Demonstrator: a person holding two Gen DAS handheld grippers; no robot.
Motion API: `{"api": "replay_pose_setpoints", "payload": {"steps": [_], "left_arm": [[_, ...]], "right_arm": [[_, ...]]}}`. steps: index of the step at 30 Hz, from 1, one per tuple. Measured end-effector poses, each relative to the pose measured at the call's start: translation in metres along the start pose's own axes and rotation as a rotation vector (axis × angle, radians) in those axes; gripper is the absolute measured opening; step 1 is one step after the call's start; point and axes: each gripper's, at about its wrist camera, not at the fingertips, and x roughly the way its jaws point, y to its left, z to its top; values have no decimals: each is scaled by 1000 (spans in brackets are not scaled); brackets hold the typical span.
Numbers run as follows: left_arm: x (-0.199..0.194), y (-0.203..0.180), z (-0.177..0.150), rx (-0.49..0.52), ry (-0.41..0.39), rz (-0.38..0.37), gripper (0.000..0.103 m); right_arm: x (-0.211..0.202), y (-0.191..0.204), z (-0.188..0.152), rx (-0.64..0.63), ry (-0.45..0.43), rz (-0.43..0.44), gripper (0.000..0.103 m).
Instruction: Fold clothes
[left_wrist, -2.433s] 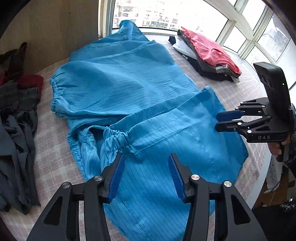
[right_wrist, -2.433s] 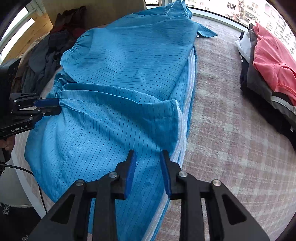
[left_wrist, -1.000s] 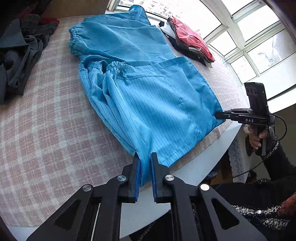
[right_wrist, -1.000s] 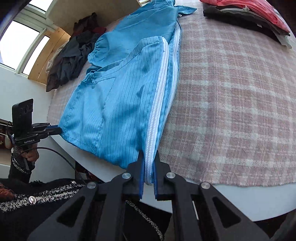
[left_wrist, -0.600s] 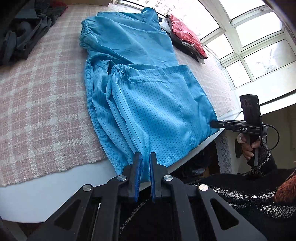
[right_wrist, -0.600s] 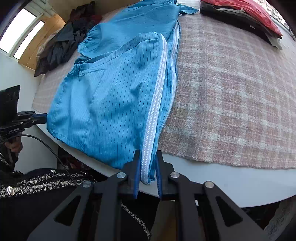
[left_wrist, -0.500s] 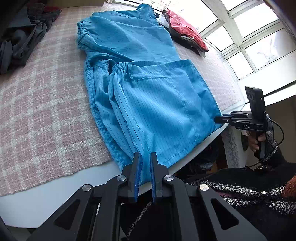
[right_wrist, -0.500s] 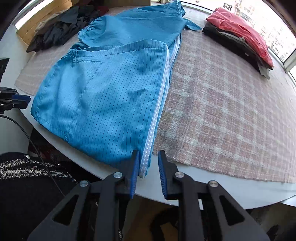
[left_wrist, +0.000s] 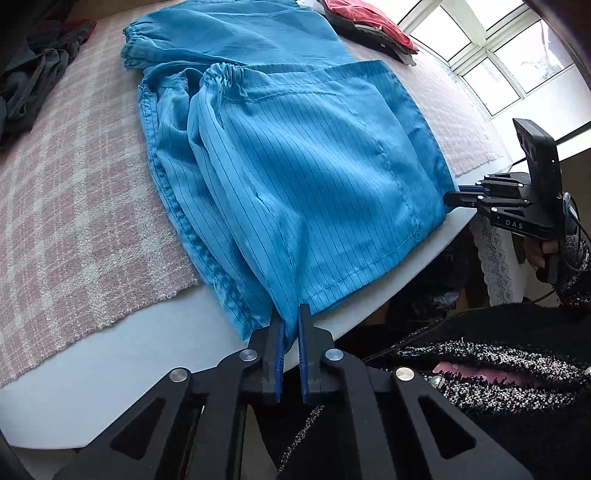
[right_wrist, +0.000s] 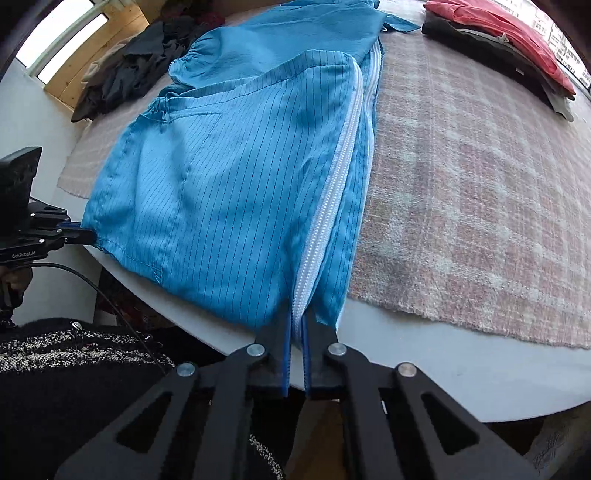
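A blue pinstriped garment with a white zipper lies on the pink plaid cloth over a white round table, its hem hanging over the near edge. My left gripper is shut on the hem's left corner. My right gripper is shut on the hem's zipper corner. Each gripper shows in the other's view, the right one at the hem's right corner and the left one at the hem's left corner.
A stack of folded clothes with a red top sits at the far right of the table. A heap of dark clothes lies at the far left. The plaid cloth ends short of the white table rim. Windows stand behind.
Both grippers went from open over the garment to shut on its hem corners. They pulled the hem toward the table's near edge, stretching the cloth flatter.
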Motion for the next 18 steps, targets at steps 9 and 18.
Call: {"api": "replay_pose_setpoints", "payload": {"steps": [9, 18], "left_arm": [[-99, 13, 36, -46, -203, -166, 3], [-152, 34, 175, 60, -338, -186, 3]], "right_arm": [[-91, -18, 50, 171, -221, 286, 5], [-103, -53, 202, 211, -296, 339, 5]]}}
